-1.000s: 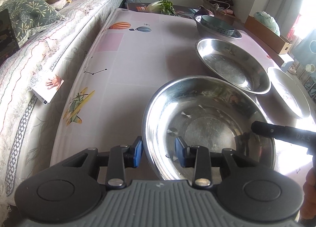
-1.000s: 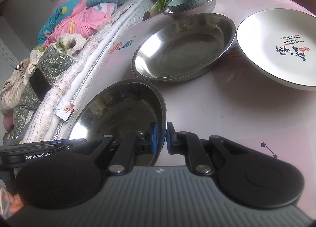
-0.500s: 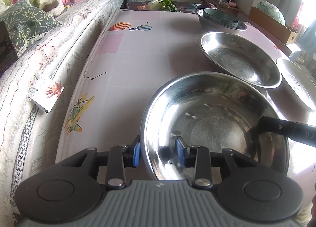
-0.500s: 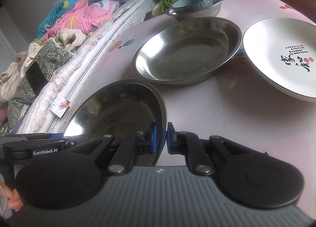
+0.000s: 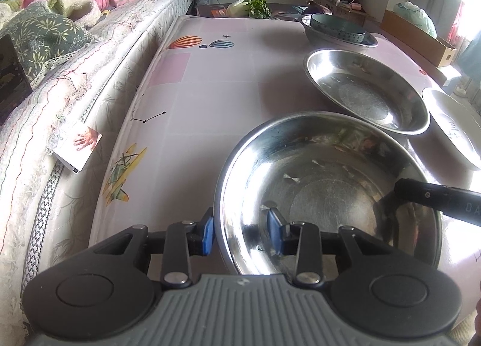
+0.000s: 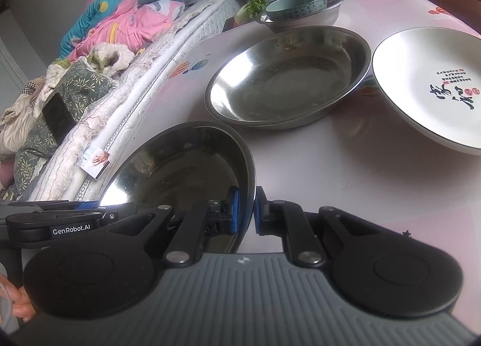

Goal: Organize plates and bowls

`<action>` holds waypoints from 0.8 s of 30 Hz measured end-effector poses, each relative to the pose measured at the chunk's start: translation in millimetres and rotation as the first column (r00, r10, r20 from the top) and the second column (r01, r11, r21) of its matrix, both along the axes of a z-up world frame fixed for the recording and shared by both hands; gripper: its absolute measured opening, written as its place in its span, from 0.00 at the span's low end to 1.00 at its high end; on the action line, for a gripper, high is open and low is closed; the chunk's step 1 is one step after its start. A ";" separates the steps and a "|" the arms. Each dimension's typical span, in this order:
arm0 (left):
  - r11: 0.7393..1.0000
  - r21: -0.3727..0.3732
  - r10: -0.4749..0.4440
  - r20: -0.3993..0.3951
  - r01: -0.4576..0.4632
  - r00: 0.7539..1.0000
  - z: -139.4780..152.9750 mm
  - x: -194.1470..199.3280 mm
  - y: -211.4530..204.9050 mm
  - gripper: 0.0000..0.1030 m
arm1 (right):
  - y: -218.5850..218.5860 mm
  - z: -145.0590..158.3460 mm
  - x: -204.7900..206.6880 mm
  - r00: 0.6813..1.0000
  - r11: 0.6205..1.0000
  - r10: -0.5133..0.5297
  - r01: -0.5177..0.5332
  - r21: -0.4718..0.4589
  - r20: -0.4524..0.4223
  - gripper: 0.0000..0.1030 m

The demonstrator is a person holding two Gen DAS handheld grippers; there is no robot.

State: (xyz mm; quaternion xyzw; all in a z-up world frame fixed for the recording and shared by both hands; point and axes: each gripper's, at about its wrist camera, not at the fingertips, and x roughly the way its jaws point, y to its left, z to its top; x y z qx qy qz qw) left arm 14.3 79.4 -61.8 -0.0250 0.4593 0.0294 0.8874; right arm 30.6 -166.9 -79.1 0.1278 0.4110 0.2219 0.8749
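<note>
The near steel dish (image 5: 327, 192) is placed on the pink patterned table (image 5: 210, 99), at the near edge, and it is gripped from two sides. The left gripper (image 5: 240, 231) is set over the near-left rim of this dish: one blue pad (image 5: 208, 233) is seen outside the wall and the other blue pad is seen inside the dish. From the left wrist view it cannot be told whether these pads press on the metal or only stand around it. The right gripper (image 6: 247, 210) is clenched on the opposite rim of the same dish (image 6: 180, 165), and the thin edge is pinched between its two blue pads. In the left wrist view, the black arm of the right gripper (image 5: 439, 198) is seen over the right side of the dish.

Just behind the near dish, a second steel dish (image 6: 288, 81) is standing, very near to it. A white plate with dark writing (image 6: 433, 87) is placed to the right of this second dish, its rim overlapping the steel rim. Further back, a blue-green bowl (image 6: 296, 4) is sitting inside a small steel bowl (image 6: 312, 16). A mattress (image 5: 99, 54) with bedding is located along the left side of the table.
</note>
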 end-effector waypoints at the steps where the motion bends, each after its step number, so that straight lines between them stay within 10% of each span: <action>1: 1.000 -0.003 0.000 0.002 0.000 1.000 0.7 -0.5 0.3 0.36 | -0.4 -0.3 0.3 1.000 1.000 0.002 -0.002 0.001 0.000 0.09; 24: 1.000 -0.022 0.004 0.039 -0.004 0.999 9.5 -11.2 7.5 0.33 | -0.4 10.3 -4.5 0.999 1.000 0.019 -0.019 0.009 0.029 0.09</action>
